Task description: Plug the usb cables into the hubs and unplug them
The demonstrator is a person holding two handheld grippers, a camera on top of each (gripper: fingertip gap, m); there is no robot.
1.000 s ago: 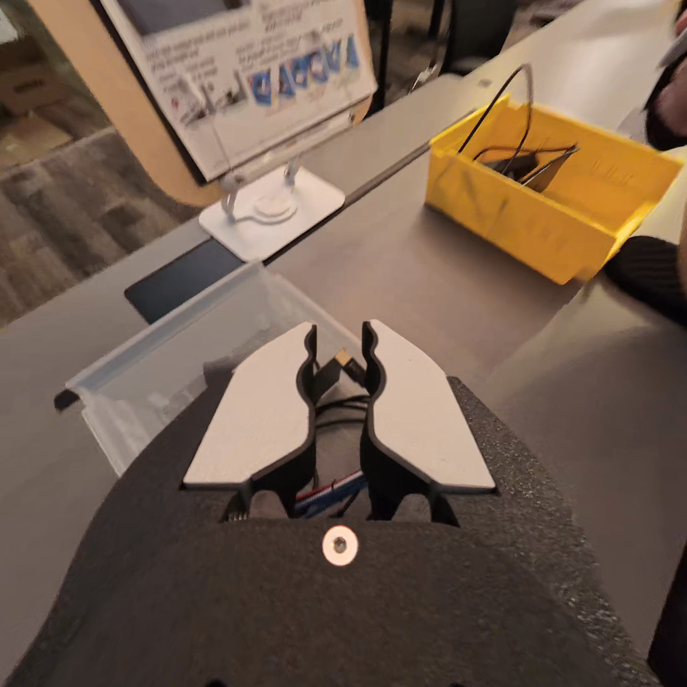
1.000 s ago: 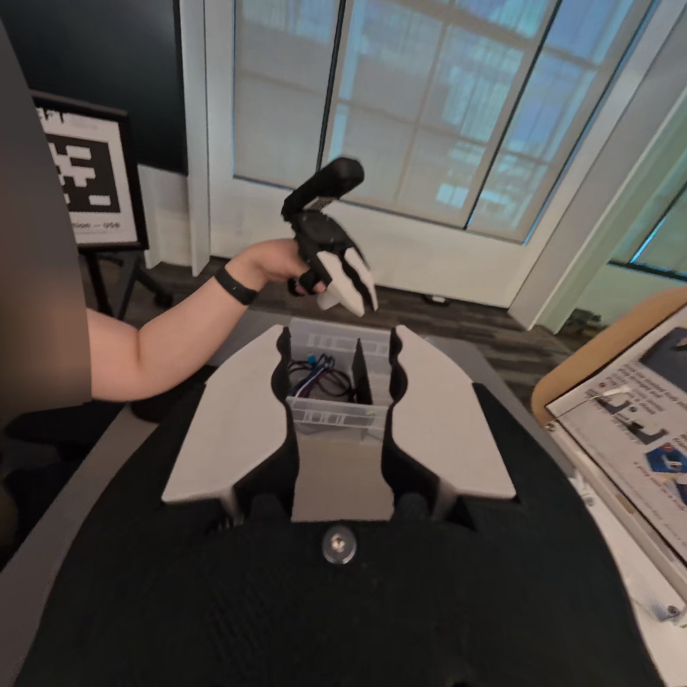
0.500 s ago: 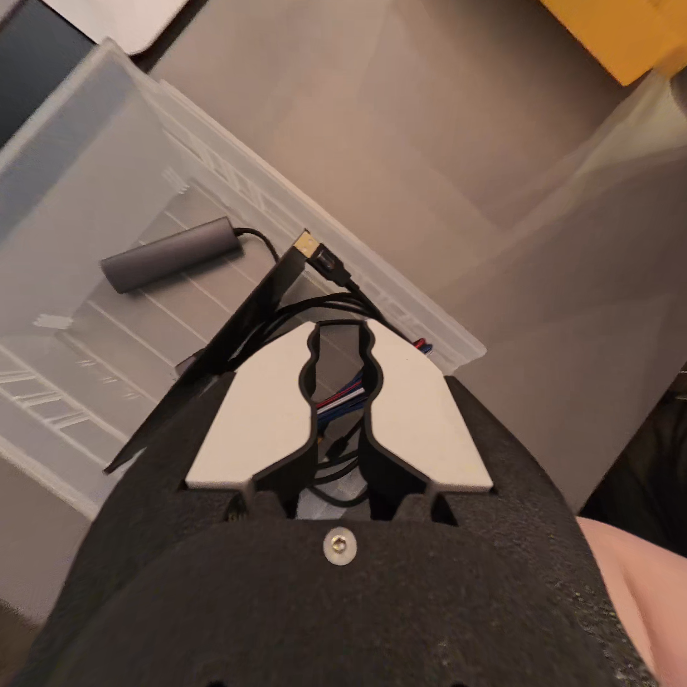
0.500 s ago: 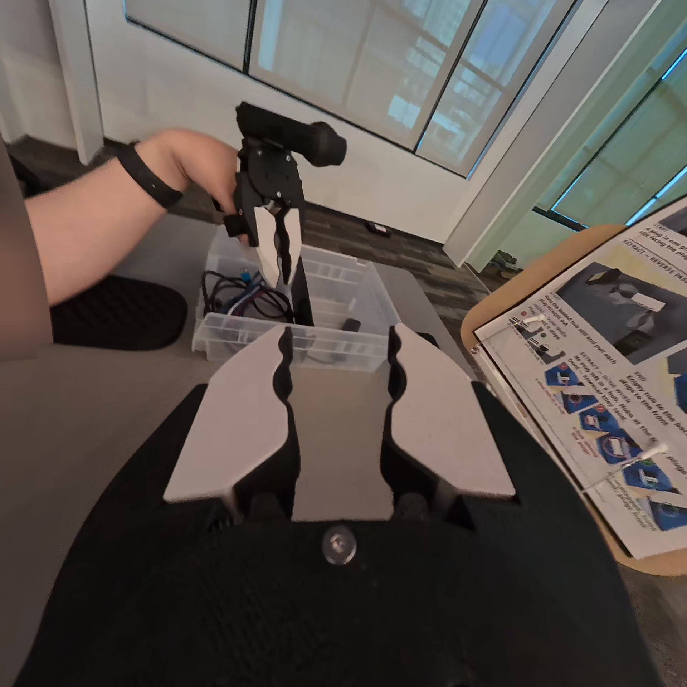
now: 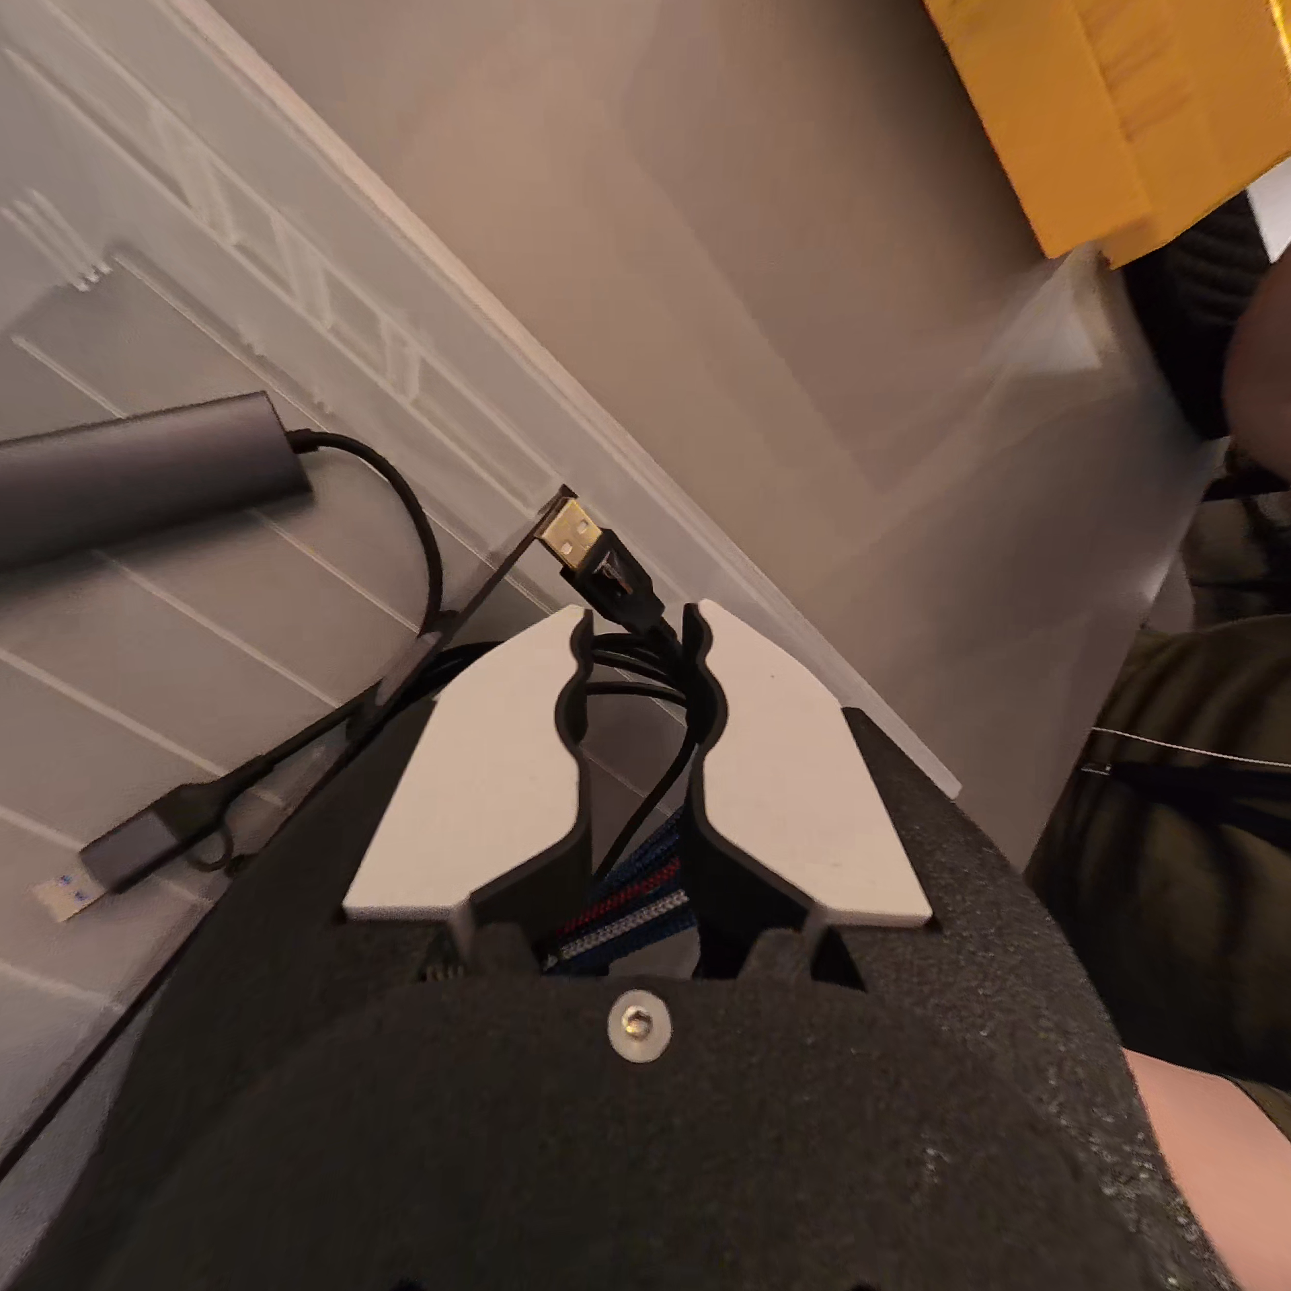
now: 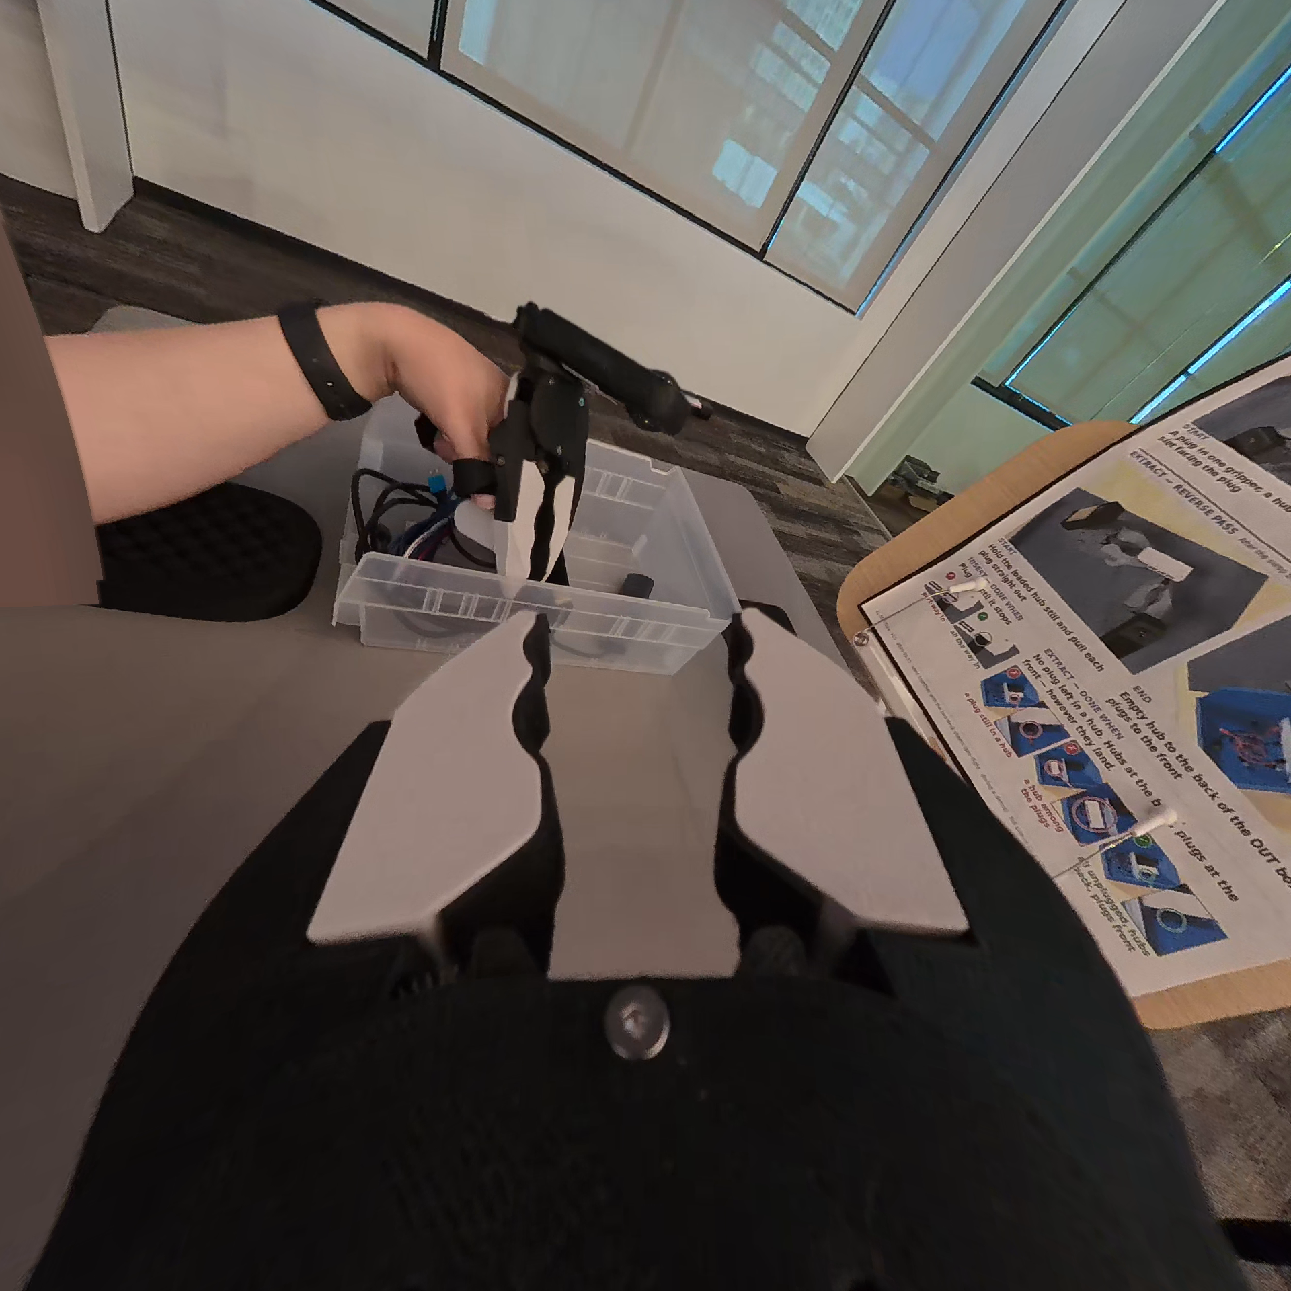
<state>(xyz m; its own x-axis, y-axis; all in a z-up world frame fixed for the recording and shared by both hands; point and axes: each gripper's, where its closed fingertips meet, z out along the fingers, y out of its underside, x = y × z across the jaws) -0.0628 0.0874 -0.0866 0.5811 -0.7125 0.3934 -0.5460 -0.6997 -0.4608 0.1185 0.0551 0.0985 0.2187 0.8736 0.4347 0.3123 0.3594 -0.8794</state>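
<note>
My left gripper points down into the cable side of a clear plastic bin. Its fingers stand apart around a bundle of black cables. A black USB plug with a gold tip lies just past the fingertips. Its cable runs between them beside the right finger, and the pads do not press on it. A grey hub lies beyond the black divider. In the right wrist view the left gripper dips into the bin. My right gripper is open and empty over the table.
A yellow bin stands at the far right of the table. An instruction sheet on a wooden board stands to the right. A black pad lies left of the clear bin. Braided coloured cables lie under my left gripper. Spacing between my two grippers at the tips: around 25 cm. My left gripper is the nearer one to the grey hub: about 11 cm, against 35 cm.
My left gripper tipped down and dropped into the clear bin, and the USB plug now lies at its fingertips. My right gripper moved closer to the bin, still open.
</note>
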